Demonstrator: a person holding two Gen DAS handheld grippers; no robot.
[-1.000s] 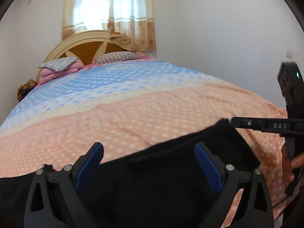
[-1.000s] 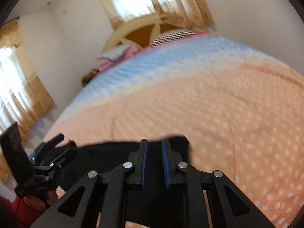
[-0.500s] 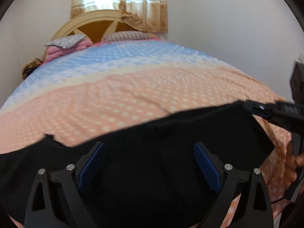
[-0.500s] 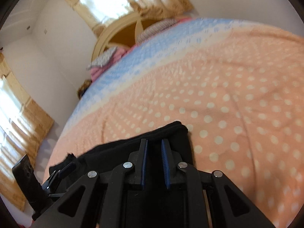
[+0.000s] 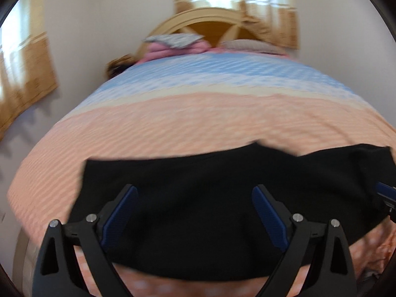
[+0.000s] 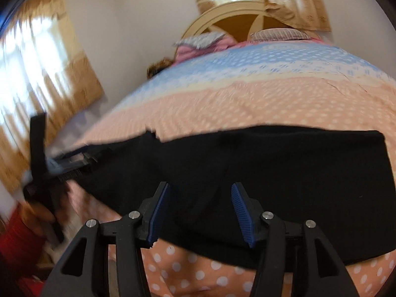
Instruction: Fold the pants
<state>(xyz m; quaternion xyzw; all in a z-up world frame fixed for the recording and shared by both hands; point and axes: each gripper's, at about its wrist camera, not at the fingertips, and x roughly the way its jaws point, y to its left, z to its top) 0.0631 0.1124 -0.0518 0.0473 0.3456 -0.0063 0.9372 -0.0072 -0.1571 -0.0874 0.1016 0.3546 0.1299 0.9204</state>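
The black pants (image 5: 222, 198) lie flat on the bed as a wide folded band, which also fills the lower half of the right wrist view (image 6: 284, 173). My left gripper (image 5: 194, 193) hovers just over the pants' left part, open, with nothing gripped. My right gripper (image 6: 200, 186) hangs over the band's near edge. Its jaws are opening, and the cloth lies below the pads, not pressed by them. From the right wrist camera, the left gripper (image 6: 81, 160) shows blurred at the pants' left end, held by a hand (image 6: 42, 212) in a red sleeve.
The bed sheet (image 5: 198, 113) is peach with white dots near me and blue toward the far end. Pillows (image 5: 173, 42) and a wooden headboard (image 5: 210, 24) stand at the far end. Curtained windows (image 6: 37, 79) line the left wall, past the bed's left edge.
My right gripper's jaws have opened and let go of the pants. Both hands swung sideways, and the pants now lie spread out in a longer band. The left gripper stayed open.
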